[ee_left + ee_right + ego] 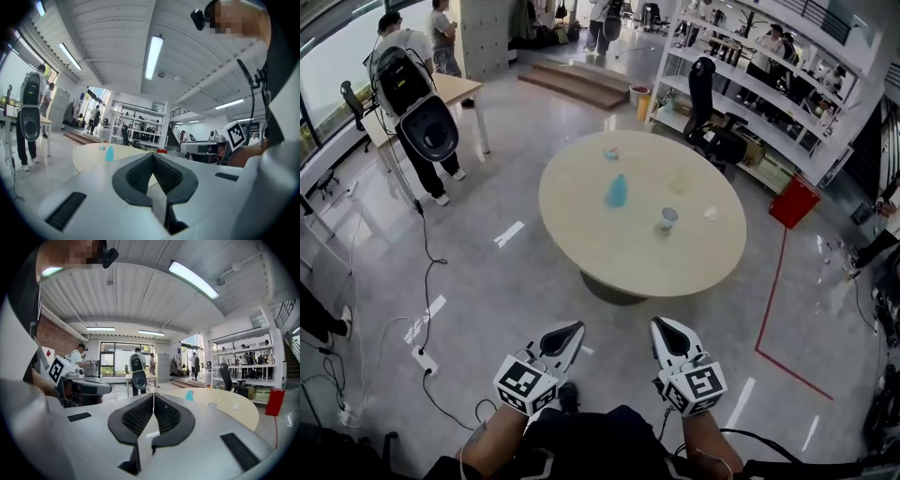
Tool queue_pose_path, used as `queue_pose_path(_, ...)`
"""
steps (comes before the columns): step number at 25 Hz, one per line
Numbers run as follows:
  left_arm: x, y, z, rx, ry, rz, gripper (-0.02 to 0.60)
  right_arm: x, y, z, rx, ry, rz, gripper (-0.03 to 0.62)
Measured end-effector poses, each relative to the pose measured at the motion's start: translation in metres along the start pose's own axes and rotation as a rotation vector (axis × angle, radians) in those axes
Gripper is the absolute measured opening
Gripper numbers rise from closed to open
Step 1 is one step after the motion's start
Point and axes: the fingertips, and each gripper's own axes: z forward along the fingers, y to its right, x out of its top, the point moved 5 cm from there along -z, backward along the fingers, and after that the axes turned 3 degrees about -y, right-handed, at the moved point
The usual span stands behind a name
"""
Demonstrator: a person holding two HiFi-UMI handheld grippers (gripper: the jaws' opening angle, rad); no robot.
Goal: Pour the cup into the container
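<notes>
A round beige table stands a few steps ahead of me. On it are a blue container near the middle and a small pale cup to its right. Both grippers are low in the head view, close to my body and well short of the table. My left gripper is shut with nothing in it, and so is my right gripper. The left gripper view shows its jaws together, the blue container far beyond. The right gripper view shows shut jaws and the blue container in the distance.
Small items lie on the table: a pink-blue one, a pale one, a white one. A person with a backpack stands at left. Cables and a power strip cross the floor. A red bin and shelves are at right.
</notes>
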Motion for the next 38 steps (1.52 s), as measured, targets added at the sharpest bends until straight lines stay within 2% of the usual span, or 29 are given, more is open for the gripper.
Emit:
queue_pose_path(3,-0.004,0.03,-0.028,0.02,0.027,-0.005,-0.009,-0.006,-0.015,-0.029,0.034,0.009,-0.016,0.009)
queue_pose_path(6,-0.019,0.07,-0.052,0.046,0.002,-0.004,-0.009,-0.02,-0.027,-0.077,0.056,0.008,-0.01,0.01)
queue_pose_path(12,-0.05,0.143,-0.087,0.13,-0.038,-0.065,-0.009,-0.056,-0.033,-0.162,0.068,-0.03,0.0,0.01)
queue_pose_path(16,-0.058,0.189,-0.116,0.118,-0.072,-0.041,-0.009,-0.063,-0.053,-0.21,0.079,-0.011,0.01,0.01)
queue_pose_path(21,-0.057,0.225,-0.141,0.098,-0.045,-0.034,-0.009,-0.052,-0.072,-0.253,0.039,0.033,-0.007,0.011)
queue_pose_path(26,-0.066,0.26,-0.188,0.071,-0.014,-0.028,-0.009,-0.048,-0.113,-0.299,0.001,0.058,-0.023,0.009)
queue_pose_path(32,-0.088,0.281,-0.264,0.035,0.026,-0.148,-0.009,-0.06,-0.181,-0.336,-0.032,0.035,-0.026,0.01)
queue_pose_path(38,-0.102,0.299,-0.335,0.017,0.007,-0.059,-0.009,-0.064,-0.258,-0.38,-0.058,0.006,-0.015,0.01)
